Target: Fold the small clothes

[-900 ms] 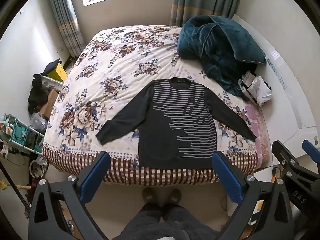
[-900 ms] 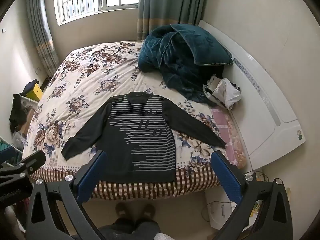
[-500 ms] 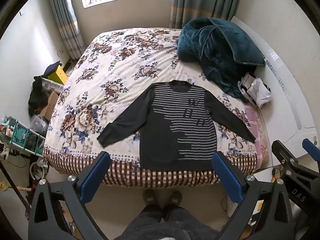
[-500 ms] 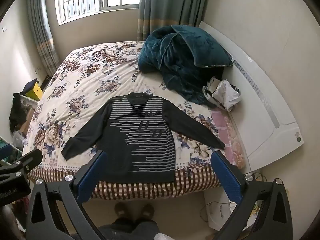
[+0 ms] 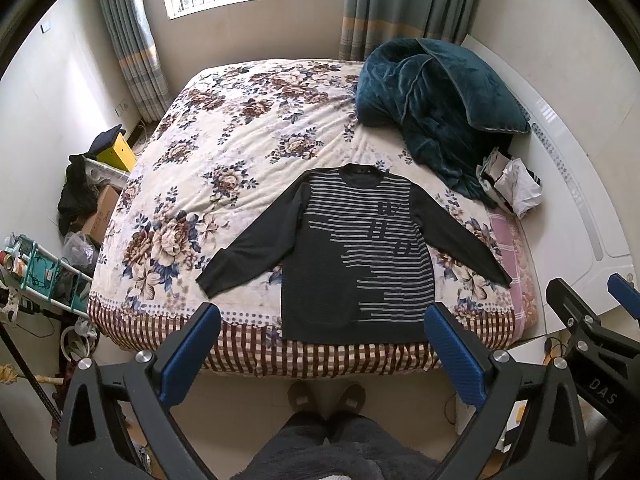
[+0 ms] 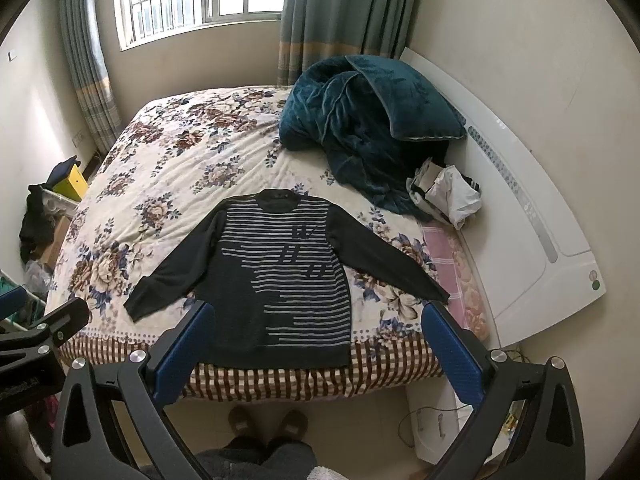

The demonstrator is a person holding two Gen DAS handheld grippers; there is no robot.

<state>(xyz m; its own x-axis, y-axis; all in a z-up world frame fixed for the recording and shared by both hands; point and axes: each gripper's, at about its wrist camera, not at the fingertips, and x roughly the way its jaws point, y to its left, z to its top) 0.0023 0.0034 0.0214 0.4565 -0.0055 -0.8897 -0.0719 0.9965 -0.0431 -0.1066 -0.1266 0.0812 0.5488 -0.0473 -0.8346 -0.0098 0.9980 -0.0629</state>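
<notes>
A dark long-sleeved sweater [image 5: 352, 256] [image 6: 280, 280] with pale stripes lies flat, face up, near the front edge of a bed with a floral cover [image 5: 240, 152] [image 6: 168, 168]. Both sleeves are spread out to the sides and its hem reaches the bed's edge. My left gripper [image 5: 322, 318] hangs high above the bed's near edge, jaws wide open, nothing between its blue pads. My right gripper [image 6: 318, 316] is held the same way, open and empty, well above the sweater. The right gripper's frame shows at the right edge of the left wrist view.
A crumpled teal blanket [image 5: 432, 96] and a white bundle [image 5: 516, 188] lie on the bed's far right by the white headboard [image 6: 532, 216]. Boxes, dark clothes and a rack [image 5: 48, 264] crowd the floor at the left. The person's slippered feet [image 5: 326, 398] stand at the bed's foot.
Both views have tilted up a little, so the bed and sweater sit slightly lower in frame. The sweater has not moved and both grippers stay wide open.
</notes>
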